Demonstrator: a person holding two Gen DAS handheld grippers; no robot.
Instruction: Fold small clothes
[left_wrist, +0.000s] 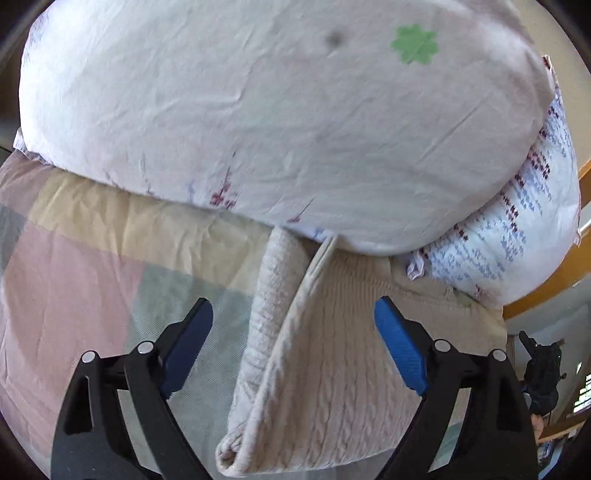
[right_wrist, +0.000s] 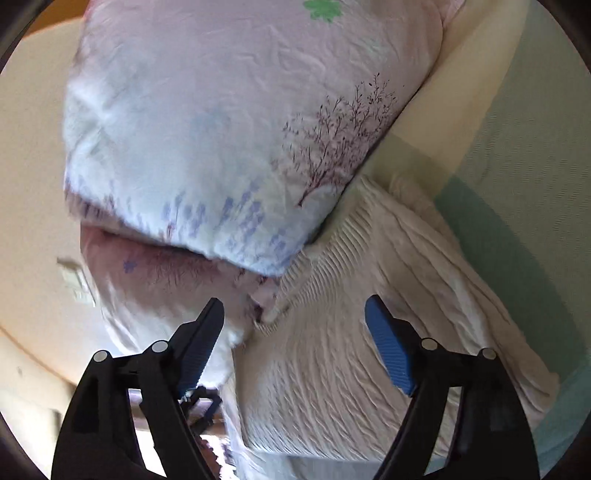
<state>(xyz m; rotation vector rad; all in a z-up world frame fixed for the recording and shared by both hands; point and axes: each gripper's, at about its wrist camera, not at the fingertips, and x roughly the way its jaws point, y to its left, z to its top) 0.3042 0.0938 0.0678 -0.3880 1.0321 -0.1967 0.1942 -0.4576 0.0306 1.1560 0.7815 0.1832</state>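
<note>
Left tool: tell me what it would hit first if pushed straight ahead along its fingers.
Most likely the folded cream knit sweater, which lies directly ahead between the open fingers of the left tool. The big white pillow sits farther back, though depth is hard to judge.

The knitted garment (left_wrist: 332, 350) is cream with a cable pattern, the pillow (left_wrist: 277, 122) pale pink-white — printed with a green clover, purple-red trees and blue flecks — and the bedsheet (left_wrist: 85, 266) checks in pink, yellow and grey-green.
</note>
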